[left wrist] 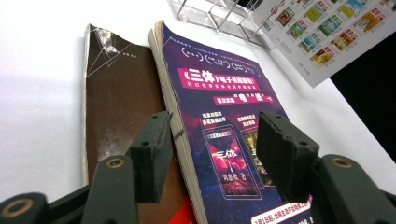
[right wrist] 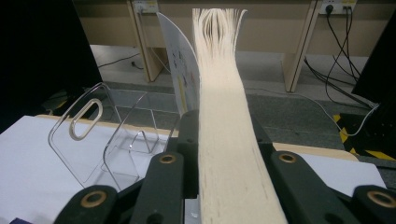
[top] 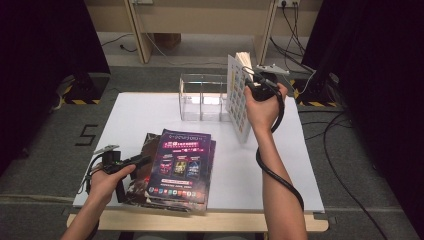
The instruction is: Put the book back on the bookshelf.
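Observation:
A white-covered book [top: 237, 97] printed with small coloured pictures stands upright above the table's far right, beside a clear acrylic rack [top: 202, 98]. My right gripper [top: 251, 79] is shut on it; its cream page edges [right wrist: 219, 70] run up between the jaws of my right gripper [right wrist: 223, 127]. A purple-covered book [top: 182, 165] lies flat on a dark brown book [top: 141, 172] near the front left. My left gripper [top: 136, 161] rests at their left edge, open. In the left gripper view the purple book [left wrist: 219, 93] and its page edge lie between the jaws of my left gripper [left wrist: 215, 135], with no pad pressing.
The white tabletop [top: 145, 110] has bare room at the back left and the front right. The rack [right wrist: 93, 135] has upright clear dividers with a slot handle. Beyond the table are wooden furniture legs [top: 137, 30] and floor cables [top: 345, 130].

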Available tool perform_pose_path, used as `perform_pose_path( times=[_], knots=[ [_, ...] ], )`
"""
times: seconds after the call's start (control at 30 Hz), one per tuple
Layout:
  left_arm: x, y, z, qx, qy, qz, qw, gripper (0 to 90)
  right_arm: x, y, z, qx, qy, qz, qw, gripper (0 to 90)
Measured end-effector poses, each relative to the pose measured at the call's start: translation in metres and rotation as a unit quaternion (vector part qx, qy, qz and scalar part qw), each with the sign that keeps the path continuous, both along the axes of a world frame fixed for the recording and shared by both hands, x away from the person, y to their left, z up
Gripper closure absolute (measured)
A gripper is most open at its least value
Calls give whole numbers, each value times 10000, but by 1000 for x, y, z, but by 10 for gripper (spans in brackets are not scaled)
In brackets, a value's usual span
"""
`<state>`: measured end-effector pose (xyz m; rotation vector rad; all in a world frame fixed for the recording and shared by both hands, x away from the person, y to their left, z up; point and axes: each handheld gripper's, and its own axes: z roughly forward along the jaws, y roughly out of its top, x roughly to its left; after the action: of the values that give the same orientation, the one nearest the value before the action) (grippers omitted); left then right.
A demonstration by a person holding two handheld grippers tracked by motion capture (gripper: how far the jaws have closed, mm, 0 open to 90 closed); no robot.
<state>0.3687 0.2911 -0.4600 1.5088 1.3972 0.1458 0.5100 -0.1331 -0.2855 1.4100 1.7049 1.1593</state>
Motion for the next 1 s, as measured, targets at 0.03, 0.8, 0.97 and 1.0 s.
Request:
perform_pose_path(
  times=[0.03,0.8,0.97,1.0],
  knots=[
    [0,0,0,0,0,0,10000,444,0,0,0,0,0,0,10000,744],
    [1,1,-1,44,6,8,10000,442,19,4,-5,22,49,-112,9999,743],
    [0,0,0,30,-8,3,10000,442,22,5,-7,32,37,-133,9999,743],
    [0,0,0,27,-7,4,10000,442,23,6,-9,39,49,-134,9999,743]
  ],
)
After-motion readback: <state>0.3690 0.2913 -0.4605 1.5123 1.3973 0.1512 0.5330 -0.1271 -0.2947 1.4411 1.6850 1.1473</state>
